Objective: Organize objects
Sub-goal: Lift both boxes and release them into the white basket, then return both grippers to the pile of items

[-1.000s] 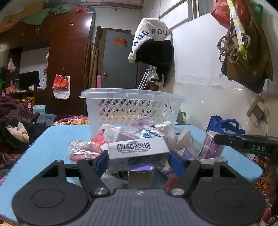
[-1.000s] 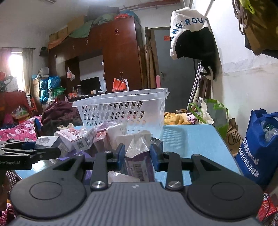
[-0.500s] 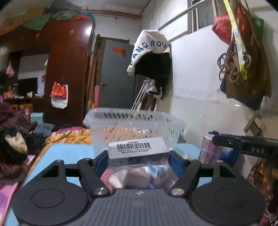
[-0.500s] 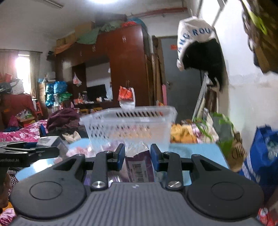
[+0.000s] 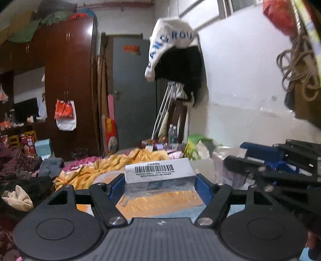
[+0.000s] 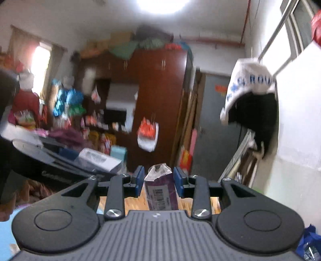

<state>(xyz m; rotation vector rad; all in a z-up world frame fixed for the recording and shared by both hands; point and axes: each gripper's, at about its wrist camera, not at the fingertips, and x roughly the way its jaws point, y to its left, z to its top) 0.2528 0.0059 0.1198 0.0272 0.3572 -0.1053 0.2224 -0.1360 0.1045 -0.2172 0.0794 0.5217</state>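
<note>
1. Your left gripper (image 5: 159,187) clamps a white rectangular barcode-labelled carton (image 5: 159,172) between its blue pads.
2. Your right gripper (image 6: 158,183) pinches a purple plastic-wrapped packet (image 6: 161,192), upright between its blue pads.

Each camera sits just behind its own jaws, looking forward along them into the room. The left wrist view faces the grey door (image 5: 132,96) and white wall, close over a barcoded box (image 5: 159,173). The right wrist view tilts higher, catching the ceiling light (image 6: 160,6). Both share the wardrobe (image 6: 160,104), the door and the hanging white garment (image 5: 170,44).
</note>
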